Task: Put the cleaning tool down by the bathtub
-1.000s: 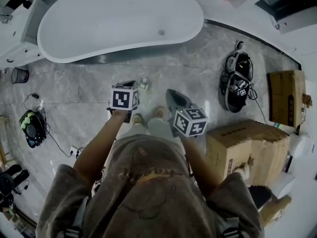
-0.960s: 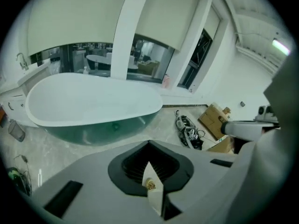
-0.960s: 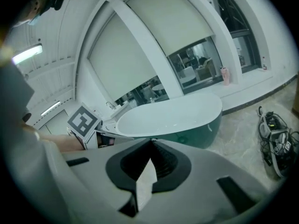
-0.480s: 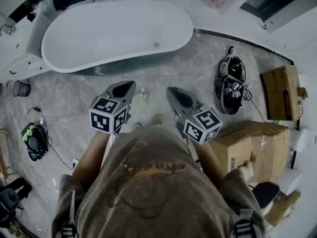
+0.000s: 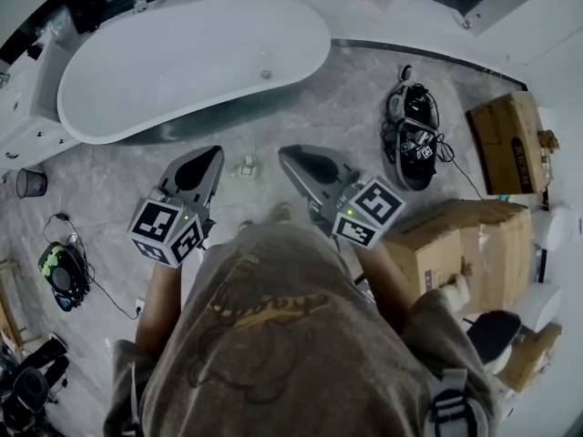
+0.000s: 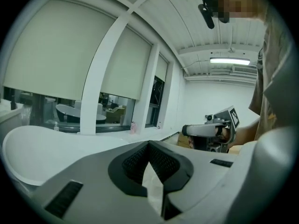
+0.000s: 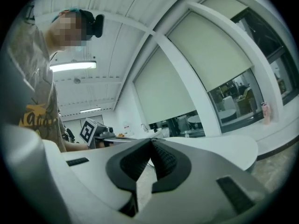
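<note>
The white oval bathtub (image 5: 182, 62) stands on the grey marble floor ahead of me. A small pale object (image 5: 246, 166), possibly the cleaning tool, lies on the floor just in front of the tub, between my two grippers and touched by neither. My left gripper (image 5: 216, 153) points toward the tub, jaws shut with nothing between them (image 6: 149, 143). My right gripper (image 5: 284, 152) points the same way, shut and empty too (image 7: 150, 141). Each gripper view shows the tub's rim (image 6: 28, 148) (image 7: 224, 148) and the other gripper beside it.
Cardboard boxes (image 5: 455, 244) (image 5: 510, 144) stand at the right. A tangle of cables and gear (image 5: 414, 144) lies right of the tub. A small bin (image 5: 29, 182) and a green device (image 5: 59, 267) with a cord sit at the left. Windows with blinds run behind the tub.
Both grippers have swung up and apart, jaws now pointing toward the tub; the left one has moved left. The tub has drifted left in the head view. Jaws stay shut.
</note>
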`<state>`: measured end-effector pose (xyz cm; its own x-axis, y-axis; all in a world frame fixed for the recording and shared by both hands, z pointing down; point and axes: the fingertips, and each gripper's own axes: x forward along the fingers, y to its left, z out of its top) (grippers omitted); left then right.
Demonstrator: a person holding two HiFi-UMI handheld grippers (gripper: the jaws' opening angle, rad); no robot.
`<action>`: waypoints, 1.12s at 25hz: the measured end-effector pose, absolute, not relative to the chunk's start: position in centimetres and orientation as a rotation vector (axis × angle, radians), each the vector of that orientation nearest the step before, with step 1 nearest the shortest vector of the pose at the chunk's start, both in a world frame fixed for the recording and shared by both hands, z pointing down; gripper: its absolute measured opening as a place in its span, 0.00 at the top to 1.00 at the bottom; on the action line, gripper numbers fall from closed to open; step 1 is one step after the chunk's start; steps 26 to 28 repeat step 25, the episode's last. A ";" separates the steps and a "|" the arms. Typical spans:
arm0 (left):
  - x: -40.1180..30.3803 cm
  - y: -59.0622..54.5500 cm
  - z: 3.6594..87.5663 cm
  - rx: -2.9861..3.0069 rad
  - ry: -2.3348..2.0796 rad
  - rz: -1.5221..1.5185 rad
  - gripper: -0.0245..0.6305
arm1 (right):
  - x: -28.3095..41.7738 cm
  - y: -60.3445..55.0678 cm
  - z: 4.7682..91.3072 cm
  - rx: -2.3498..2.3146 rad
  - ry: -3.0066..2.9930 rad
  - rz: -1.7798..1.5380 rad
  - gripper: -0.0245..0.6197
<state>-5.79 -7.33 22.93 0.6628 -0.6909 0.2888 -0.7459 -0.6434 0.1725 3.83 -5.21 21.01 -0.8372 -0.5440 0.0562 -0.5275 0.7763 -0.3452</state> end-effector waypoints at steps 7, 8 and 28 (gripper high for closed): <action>-5.6 -7.2 23.3 2.609 -1.201 0.289 0.96 | 3.7 -5.5 20.9 -0.872 2.928 -0.476 0.97; -5.5 -7.2 23.4 2.605 -1.205 0.290 0.96 | 3.6 -5.6 20.9 -0.875 2.930 -0.470 0.97; -4.8 -7.4 24.4 2.565 -1.125 0.256 0.95 | 3.3 -6.2 21.3 -0.832 2.974 -0.461 0.97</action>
